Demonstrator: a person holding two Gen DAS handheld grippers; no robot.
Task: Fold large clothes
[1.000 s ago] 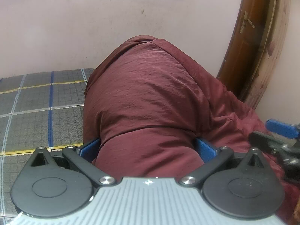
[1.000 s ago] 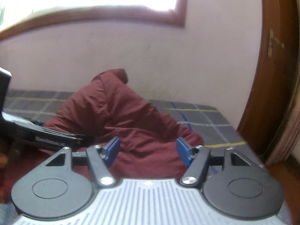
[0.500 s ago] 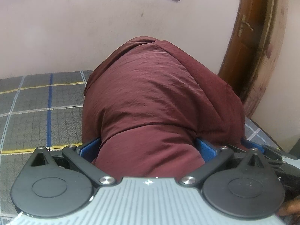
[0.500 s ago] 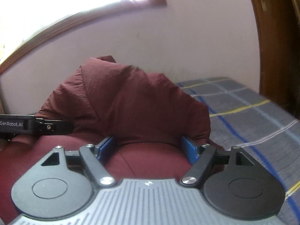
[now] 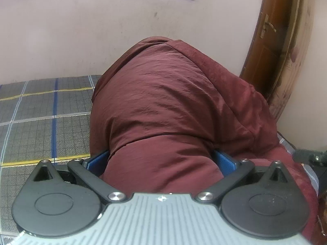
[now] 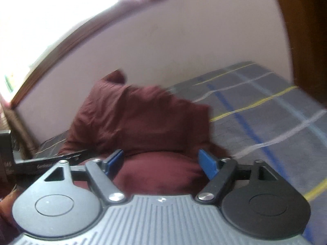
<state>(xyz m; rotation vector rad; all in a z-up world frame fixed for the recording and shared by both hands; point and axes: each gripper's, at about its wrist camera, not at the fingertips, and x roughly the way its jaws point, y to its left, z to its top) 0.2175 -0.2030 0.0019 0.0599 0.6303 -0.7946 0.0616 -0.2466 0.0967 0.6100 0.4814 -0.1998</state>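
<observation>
While the maroon garment [image 5: 175,110] is bulging up as a rounded, crinkled mound through the middle of the left wrist frame, the left gripper [image 5: 161,161] is sitting with its jaws spread wide, a thick roll of the matte, finely wrinkled cloth filling the gap between the blue pads [image 5: 223,160]; whether the pads are actually squeezing it I cannot tell. Fabric is looking thin and papery, with sharp creases and a folded seam running across near the jaws. It is lying on a bed [image 5: 40,110] covered in grey woven plaid with blue, yellow and white lines, at left of frame. A glossy brown wooden door [image 5: 271,47] is curving along the right edge, plain pale wall [image 5: 81,30] behind.

In the right wrist frame, blurry, the right gripper [image 6: 161,161] is opening its jaws, cloth bunched between the blue pads [image 6: 207,163], pads looking clear of it. The heap is peaking to a point at centre left. Black edge of the left gripper is showing at lower left.
</observation>
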